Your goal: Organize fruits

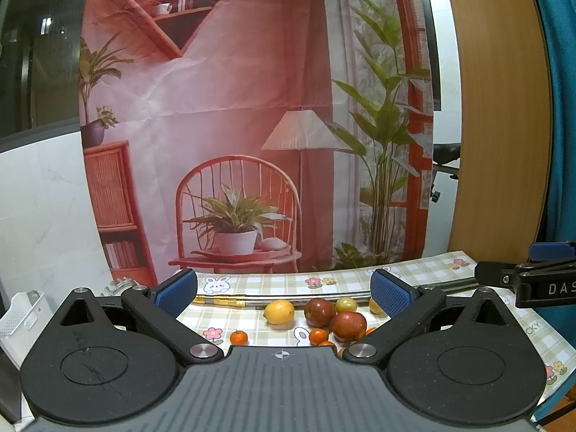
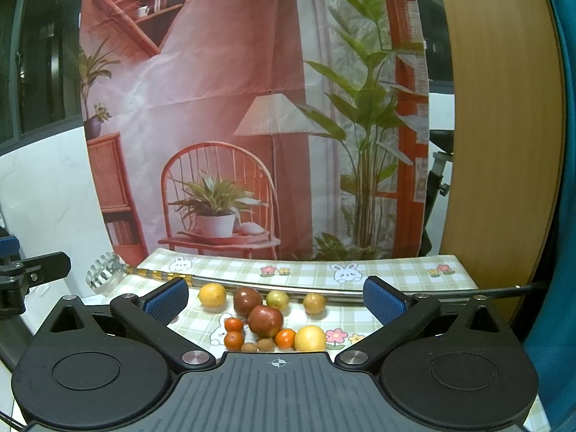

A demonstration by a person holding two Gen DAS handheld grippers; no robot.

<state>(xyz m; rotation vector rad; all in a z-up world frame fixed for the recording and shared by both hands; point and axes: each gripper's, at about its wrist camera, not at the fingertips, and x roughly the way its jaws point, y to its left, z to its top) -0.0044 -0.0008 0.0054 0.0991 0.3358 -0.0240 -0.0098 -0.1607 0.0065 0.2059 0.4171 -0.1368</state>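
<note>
left tool [image 1: 283, 293] agape | right tool [image 2: 275, 297] agape | fruits [image 2: 265, 320] beyond both, untouched

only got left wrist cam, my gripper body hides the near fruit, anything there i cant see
Observer: Yes, a large yellow fruit lies at the pile's near right, beside a tangerine.
Operator: anything smaller
Observer: Two small brown fruits lie just left of that tangerine.
Operator: right gripper holding anything
Observer: No, the right gripper is open, nothing between its fingers.
</note>
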